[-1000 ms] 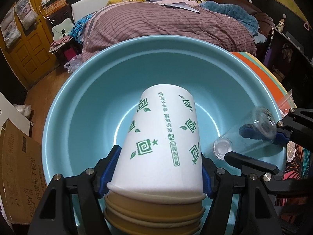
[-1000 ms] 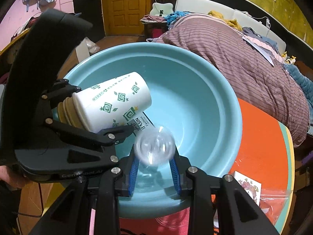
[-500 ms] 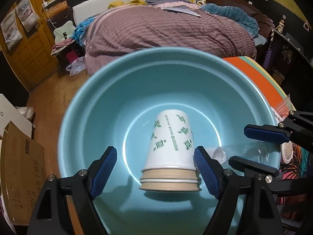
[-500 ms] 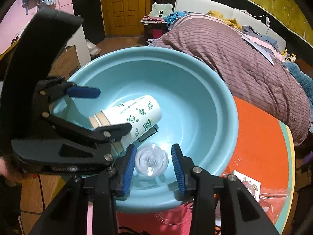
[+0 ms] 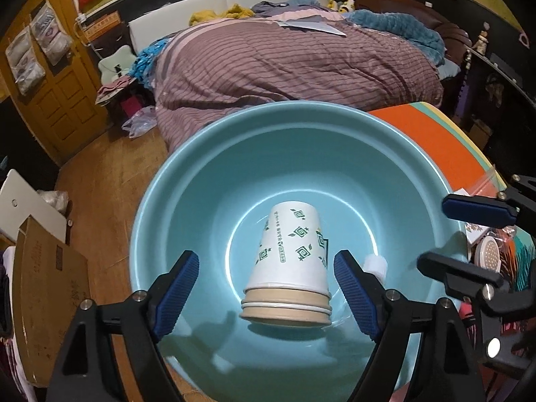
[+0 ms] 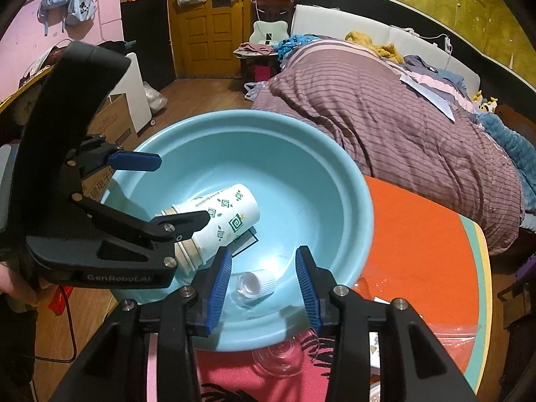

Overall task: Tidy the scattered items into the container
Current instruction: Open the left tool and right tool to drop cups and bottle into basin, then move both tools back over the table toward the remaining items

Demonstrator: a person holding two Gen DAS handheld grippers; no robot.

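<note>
I take the teal plastic basin (image 5: 207, 181) as my landmark. My left gripper (image 5: 264, 288) hangs above its near rim with the blue-padded jaws spread wide, gripping nothing. Between those pads, down on the basin floor, lies the stack of paper cups (image 5: 288, 268) on its side, brown rims toward my camera and the white, green-patterned outer cup pointing toward the basin's far wall. The stack touches neither pad.

My right gripper (image 6: 264, 288) is also over the near rim, jaws wide apart and empty. Below the gap between them a small clear plastic cup (image 6: 255, 284) lies on its side on the basin's inner slope, just beside the paper cups (image 6: 217, 224) and clear of both pads. From the left wrist camera I see only a pale part of it past my right-hand pad.

The basin sits on an orange tabletop (image 6: 418, 234). Outside the near rim, a clear glass lid (image 6: 281, 358) rests on a pink patterned cloth (image 6: 234, 378).
</note>
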